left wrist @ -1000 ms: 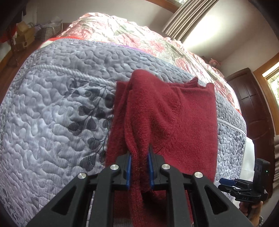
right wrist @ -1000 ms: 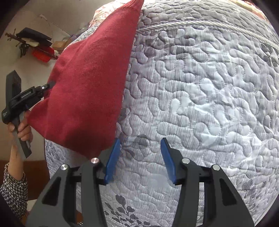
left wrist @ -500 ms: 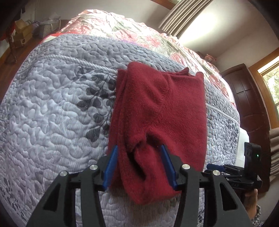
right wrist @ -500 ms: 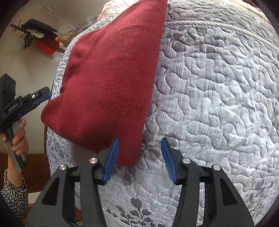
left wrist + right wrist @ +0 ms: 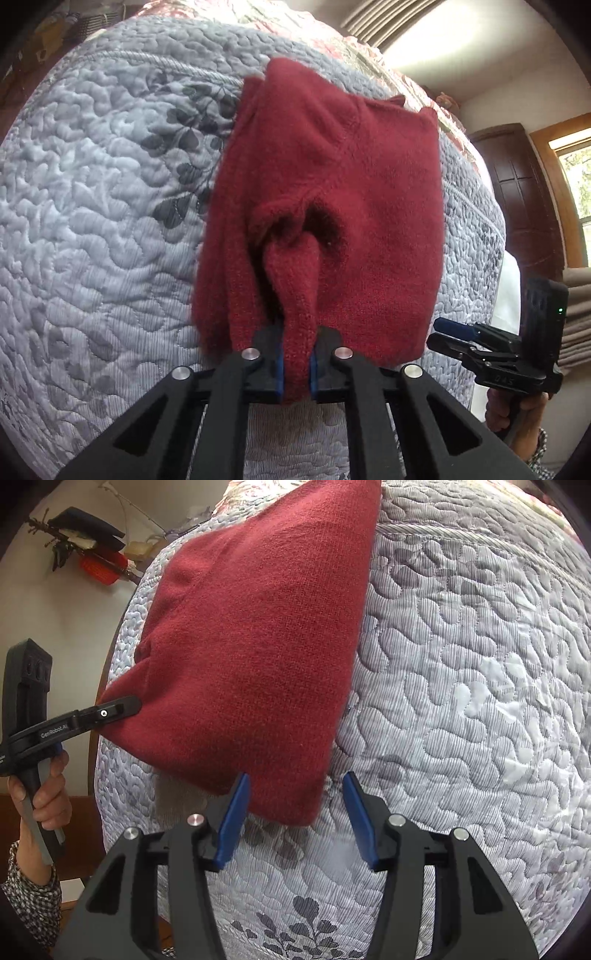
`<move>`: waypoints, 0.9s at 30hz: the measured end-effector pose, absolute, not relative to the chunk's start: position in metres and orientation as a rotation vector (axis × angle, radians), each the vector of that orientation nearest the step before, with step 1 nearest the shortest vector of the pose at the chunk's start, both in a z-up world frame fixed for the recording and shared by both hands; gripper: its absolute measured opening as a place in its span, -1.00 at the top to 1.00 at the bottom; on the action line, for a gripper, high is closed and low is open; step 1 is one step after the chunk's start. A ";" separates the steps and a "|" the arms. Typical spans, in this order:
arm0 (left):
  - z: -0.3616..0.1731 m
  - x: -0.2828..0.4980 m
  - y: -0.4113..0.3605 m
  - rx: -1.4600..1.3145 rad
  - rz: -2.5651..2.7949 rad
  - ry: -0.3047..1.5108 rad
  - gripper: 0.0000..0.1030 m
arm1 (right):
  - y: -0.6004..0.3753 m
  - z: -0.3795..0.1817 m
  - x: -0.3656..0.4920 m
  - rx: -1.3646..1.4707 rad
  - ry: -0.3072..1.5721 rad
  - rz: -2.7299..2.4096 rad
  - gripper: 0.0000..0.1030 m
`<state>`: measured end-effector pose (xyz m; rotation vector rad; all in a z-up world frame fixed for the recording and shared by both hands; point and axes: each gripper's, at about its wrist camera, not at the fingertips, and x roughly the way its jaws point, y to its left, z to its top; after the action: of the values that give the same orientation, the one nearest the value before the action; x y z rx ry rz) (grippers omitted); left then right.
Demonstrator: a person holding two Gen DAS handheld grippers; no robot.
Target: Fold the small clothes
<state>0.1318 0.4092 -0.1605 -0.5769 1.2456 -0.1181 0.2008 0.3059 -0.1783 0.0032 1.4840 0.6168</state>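
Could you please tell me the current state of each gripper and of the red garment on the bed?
left gripper: shut on a bunched fold of the garment's near edge.
right gripper: open, a garment corner between its fingers.
red garment: folded, lying on the quilt.
quilt: spread over the bed.

left tool (image 5: 122, 707) | white print "GenRobot.AI" (on its finger) | nothing else legible
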 end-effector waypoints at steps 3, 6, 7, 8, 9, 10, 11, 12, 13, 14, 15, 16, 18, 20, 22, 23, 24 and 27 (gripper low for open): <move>-0.132 0.115 0.428 -0.568 -0.078 1.138 0.85 | 0.308 -0.176 0.199 0.007 1.474 0.619 -0.01; -0.138 0.108 0.445 -0.529 -0.003 1.129 0.85 | 0.309 -0.180 0.207 0.005 1.475 0.621 -0.01; -0.150 0.110 0.448 -0.514 0.021 1.158 0.85 | 0.311 -0.183 0.209 0.007 1.480 0.619 -0.01; -0.165 0.111 0.450 -0.526 0.034 1.194 0.85 | 0.314 -0.187 0.210 0.011 1.488 0.615 -0.01; -0.180 0.113 0.452 -0.558 0.031 1.227 0.85 | 0.316 -0.190 0.211 0.018 1.496 0.611 -0.01; -0.191 0.114 0.453 -0.587 0.023 1.243 0.84 | 0.320 -0.192 0.211 0.029 1.500 0.612 -0.01; -0.195 0.113 0.453 -0.611 0.018 1.240 0.84 | 0.317 -0.193 0.207 0.041 1.502 0.620 -0.01; -0.195 0.113 0.452 -0.627 0.015 1.225 0.84 | 0.325 -0.194 0.209 0.052 1.504 0.629 -0.04; -0.192 0.112 0.451 -0.636 0.006 1.208 0.84 | 0.329 -0.195 0.210 0.057 1.503 0.639 -0.06; -0.189 0.113 0.449 -0.643 -0.008 1.193 0.84 | 0.334 -0.195 0.211 0.057 1.501 0.645 -0.14; -0.187 0.114 0.447 -0.644 -0.018 1.187 0.84 | 0.339 -0.196 0.213 0.056 1.502 0.648 -0.25; -0.185 0.116 0.444 -0.641 -0.027 1.185 0.84 | 0.343 -0.198 0.214 0.063 1.506 0.652 -0.29; -0.183 0.120 0.439 -0.640 -0.049 1.188 0.84 | 0.358 -0.208 0.218 0.098 1.533 0.667 -0.31; -0.183 0.125 0.435 -0.627 -0.055 1.198 0.84 | 0.365 -0.218 0.223 0.121 1.567 0.666 -0.09; -0.181 0.127 0.434 -0.634 -0.072 1.196 0.84 | 0.370 -0.226 0.224 0.132 1.591 0.668 0.30; -0.180 0.128 0.434 -0.638 -0.082 1.192 0.83 | 0.371 -0.225 0.224 0.135 1.587 0.675 0.49; -0.179 0.128 0.434 -0.635 -0.088 1.191 0.83 | 0.371 -0.223 0.224 0.130 1.578 0.684 0.62; -0.182 0.127 0.434 -0.607 -0.079 1.200 0.80 | 0.362 -0.213 0.222 0.125 1.548 0.684 0.69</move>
<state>0.1271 0.4341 -0.1823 -0.6073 1.1995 -0.0787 0.2219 0.3624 -0.2128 0.1253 1.5477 0.6844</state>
